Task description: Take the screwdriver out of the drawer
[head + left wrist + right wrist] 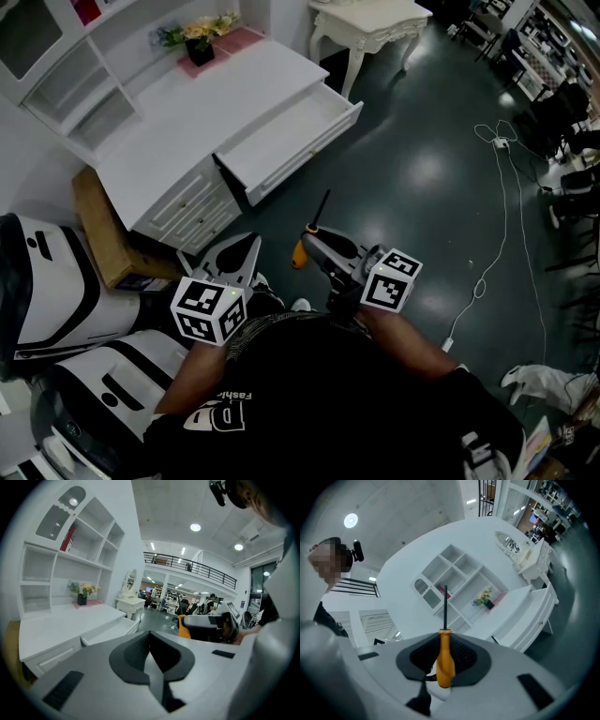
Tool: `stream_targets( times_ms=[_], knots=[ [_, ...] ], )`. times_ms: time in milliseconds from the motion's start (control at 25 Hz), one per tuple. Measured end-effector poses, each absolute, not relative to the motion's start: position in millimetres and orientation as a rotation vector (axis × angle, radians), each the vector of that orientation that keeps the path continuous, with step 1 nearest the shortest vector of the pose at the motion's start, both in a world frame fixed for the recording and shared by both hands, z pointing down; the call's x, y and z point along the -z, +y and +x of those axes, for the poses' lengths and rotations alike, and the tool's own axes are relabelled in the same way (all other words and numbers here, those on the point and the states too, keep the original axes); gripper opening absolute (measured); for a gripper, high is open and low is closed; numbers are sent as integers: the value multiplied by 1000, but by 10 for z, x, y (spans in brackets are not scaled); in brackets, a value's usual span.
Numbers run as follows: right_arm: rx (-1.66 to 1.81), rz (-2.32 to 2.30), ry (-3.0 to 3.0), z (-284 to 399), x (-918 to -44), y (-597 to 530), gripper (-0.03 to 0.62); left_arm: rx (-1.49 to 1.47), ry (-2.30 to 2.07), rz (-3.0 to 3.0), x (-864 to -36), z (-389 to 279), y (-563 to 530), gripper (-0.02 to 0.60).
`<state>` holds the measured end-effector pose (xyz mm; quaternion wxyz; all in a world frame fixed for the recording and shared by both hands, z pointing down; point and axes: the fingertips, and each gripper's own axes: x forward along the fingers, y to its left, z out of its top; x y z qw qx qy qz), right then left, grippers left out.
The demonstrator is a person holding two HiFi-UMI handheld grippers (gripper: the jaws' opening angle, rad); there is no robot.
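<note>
Clamped on the orange handle of the screwdriver (445, 656), the jaws of the right gripper (443, 667) pinch it between their dark pads, and the thin black shaft rises from the handle towards 12 o'clock in the right gripper view. Only that view shows the pinch. The head view shows instead where the tool is: out over the dark floor (412, 178), clear of the drawer (291, 141), which stands pulled out of the white desk (178, 141) at about 11 o'clock from the tool's tip. The left gripper view catches the right gripper side-on at 3 o'clock, with a bit of orange at its front, and it shows the jaws of the left gripper (151, 660) closed together with nothing between them. The handle is smooth, bulbous and bright orange, narrowing to a collar where the shaft starts. I count one screwdriver, two grippers, each with one marker cube (208, 309), and one open drawer. At 11 o'clock in the head view one pot of flowers (199, 42) sits on a pink mat (234, 45) at the desk's back. One smaller white table (370, 23) stands at 1 o'clock, and one white cable (502, 187) trails over the floor at 3 o'clock.
</note>
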<state>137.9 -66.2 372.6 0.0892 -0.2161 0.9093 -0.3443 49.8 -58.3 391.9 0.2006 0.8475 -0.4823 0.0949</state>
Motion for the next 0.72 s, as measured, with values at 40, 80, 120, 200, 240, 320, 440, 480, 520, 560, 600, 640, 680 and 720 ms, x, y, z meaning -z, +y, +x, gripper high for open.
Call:
stream_targets(
  times_ms=[40, 80, 120, 200, 240, 320, 440, 480, 520, 560, 600, 640, 680, 720],
  knots=[
    [1026, -642, 2704, 1379, -3730, -665, 75, -265, -1347, 2369, -3919, 502, -587, 14],
    [1027, -642, 2704, 1379, -3734, -666, 75, -265, -1347, 2370, -3918, 504, -589, 14],
    [1027, -643, 2704, 1379, -3737, -668, 75, -264, -1346, 2371, -3917, 507, -591, 14],
    [1026, -645, 2703, 1380, -3738, -674, 75, -262, -1346, 2373, -3915, 510, -597, 14],
    [1025, -645, 2703, 1382, -3738, -677, 75, -262, -1346, 2374, -3914, 512, -601, 14],
    [1025, -647, 2702, 1383, -3740, -683, 75, -260, -1345, 2375, -3914, 514, -611, 14],
    [1028, -651, 2704, 1382, -3749, -692, 75, -257, -1343, 2376, -3912, 513, -621, 14],
    [1029, -652, 2704, 1382, -3750, -696, 75, -257, -1343, 2376, -3911, 512, -624, 14],
    [1030, -653, 2704, 1381, -3751, -701, 75, -256, -1343, 2376, -3912, 510, -628, 14],
    [1030, -653, 2703, 1379, -3752, -707, 75, -256, -1343, 2375, -3913, 506, -634, 14],
    [1031, -654, 2703, 1376, -3754, -714, 75, -256, -1343, 2375, -3915, 503, -641, 14],
    [1032, -654, 2703, 1373, -3757, -722, 75, -256, -1343, 2374, -3916, 501, -649, 14],
    [1034, -654, 2703, 1370, -3758, -730, 75, -256, -1342, 2374, -3916, 499, -656, 14],
    [1034, -654, 2702, 1367, -3757, -735, 75, -256, -1342, 2374, -3916, 497, -661, 14]
  ],
)
